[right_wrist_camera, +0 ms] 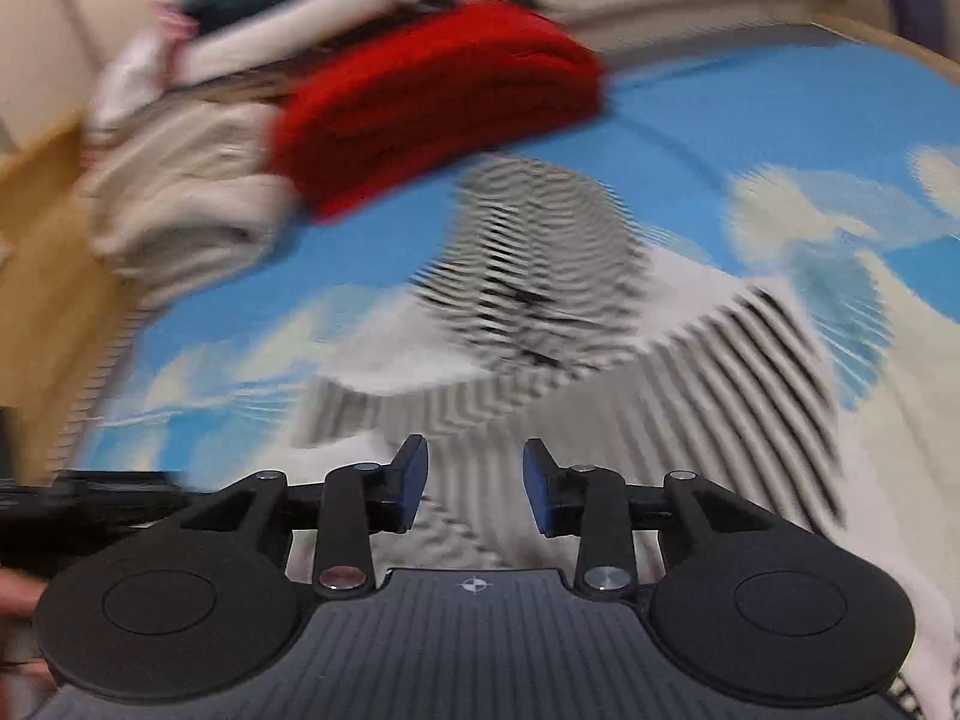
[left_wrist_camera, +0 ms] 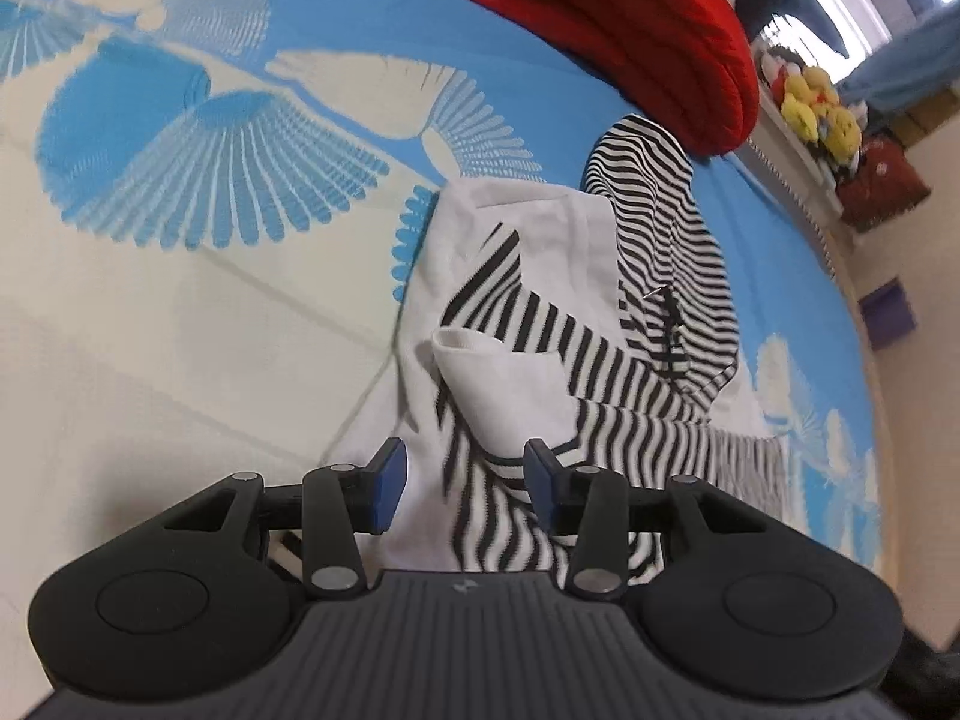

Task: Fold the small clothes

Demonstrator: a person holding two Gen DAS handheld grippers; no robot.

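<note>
A black-and-white striped shirt (left_wrist_camera: 600,360) is lying crumpled on a blue and cream bedspread (left_wrist_camera: 180,300), with plain white panels showing among the stripes. In the left wrist view a white sleeve cuff (left_wrist_camera: 474,354) is curling open at the middle of the heap, and a striped portion is rising in a hump toward the far end. The garment's long axis is running away from the camera, from just under the fingers up toward a folded red knit (left_wrist_camera: 630,42) at the top of the bed, tilting slightly to the right. The left gripper (left_wrist_camera: 465,486) is hovering over the near end of the shirt with its jaws spread apart and nothing between them. Yellow plush toys (left_wrist_camera: 816,108) are sitting on a ledge past the bed's right edge.

The right wrist view is heavily blurred. Here a stack of cream folded textiles (right_wrist_camera: 192,210) is sitting at the left, the red knit (right_wrist_camera: 432,102) beside it, and the striped shirt (right_wrist_camera: 540,276) is spreading below and to the right of both, its striped hump pointing up toward the red knit and a wide striped panel fanning out to the right. The right gripper (right_wrist_camera: 474,492) is hanging above the shirt's near edge, its jaws parted and gripping nothing.
</note>
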